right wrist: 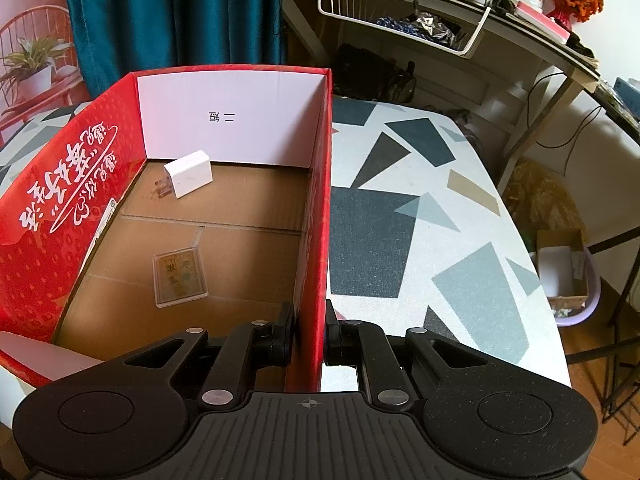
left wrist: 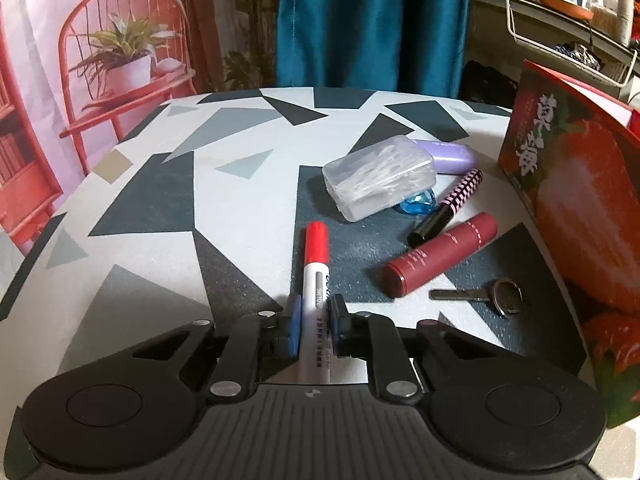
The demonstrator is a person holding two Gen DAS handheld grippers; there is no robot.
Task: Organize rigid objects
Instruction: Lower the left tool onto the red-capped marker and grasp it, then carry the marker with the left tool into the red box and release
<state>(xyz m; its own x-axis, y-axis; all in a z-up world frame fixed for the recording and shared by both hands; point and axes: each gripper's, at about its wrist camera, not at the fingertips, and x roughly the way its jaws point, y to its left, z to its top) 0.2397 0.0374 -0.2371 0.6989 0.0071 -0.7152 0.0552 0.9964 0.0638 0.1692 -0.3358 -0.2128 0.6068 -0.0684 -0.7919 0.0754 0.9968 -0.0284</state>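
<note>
Clamping marker (left wrist: 316,280), left gripper (left wrist: 316,312) hides its tail; right gripper (right wrist: 310,320) pinches box wall (right wrist: 316,240)

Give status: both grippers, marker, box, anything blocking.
Left gripper shut on marker. Right gripper shut on box wall. Charger, card case already boxed. Nothing blocking.

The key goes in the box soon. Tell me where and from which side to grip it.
Grip the key by its thin blade, which points away from the ring, towards the dark red tube. It lies flat on the table, so come from straight above with the jaws across the blade's narrow width. The ring end looks rounder and likelier to slip.
</note>
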